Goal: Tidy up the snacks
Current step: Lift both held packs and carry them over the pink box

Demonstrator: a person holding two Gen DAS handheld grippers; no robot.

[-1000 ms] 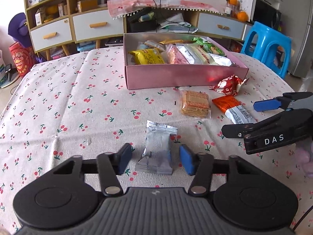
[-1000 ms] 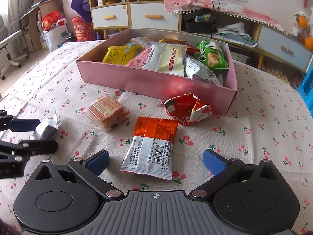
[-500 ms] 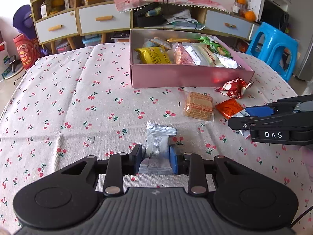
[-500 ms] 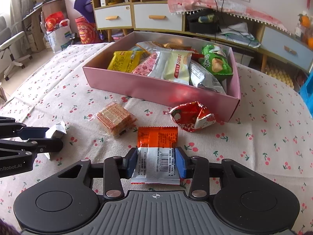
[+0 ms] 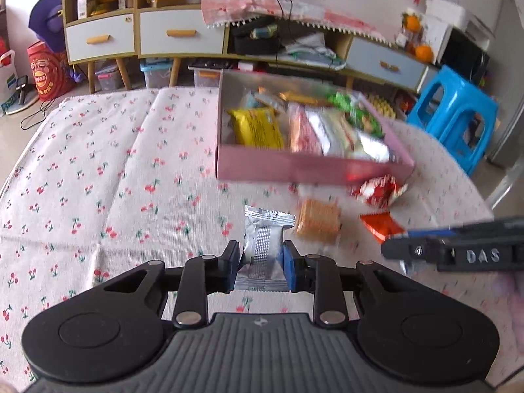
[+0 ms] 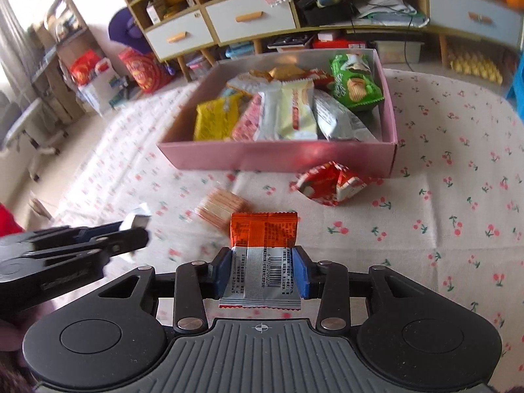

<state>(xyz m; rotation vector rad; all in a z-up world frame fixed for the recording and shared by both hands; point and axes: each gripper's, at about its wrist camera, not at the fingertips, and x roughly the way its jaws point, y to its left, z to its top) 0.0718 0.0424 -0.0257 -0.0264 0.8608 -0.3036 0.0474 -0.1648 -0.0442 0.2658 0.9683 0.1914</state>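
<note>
Clamped in left hand-held gripper (image 5: 260, 267): crinkly silver foil snack packet (image 5: 263, 249), above cherry-print tabletop (image 5: 131, 177). Clamped in right hand-held gripper (image 6: 262, 273): orange-and-silver foil snack packet (image 6: 262, 255), short of pink cardboard box (image 6: 294, 160). Both likely light, soft, slippery; best pinched across flat middle, gently, contents perhaps brittle.

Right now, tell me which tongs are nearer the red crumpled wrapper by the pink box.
Right. The right tongs, shut on the orange packet, sit just below the red wrapper; the left tongs, holding the silver packet, are farther left.
</note>
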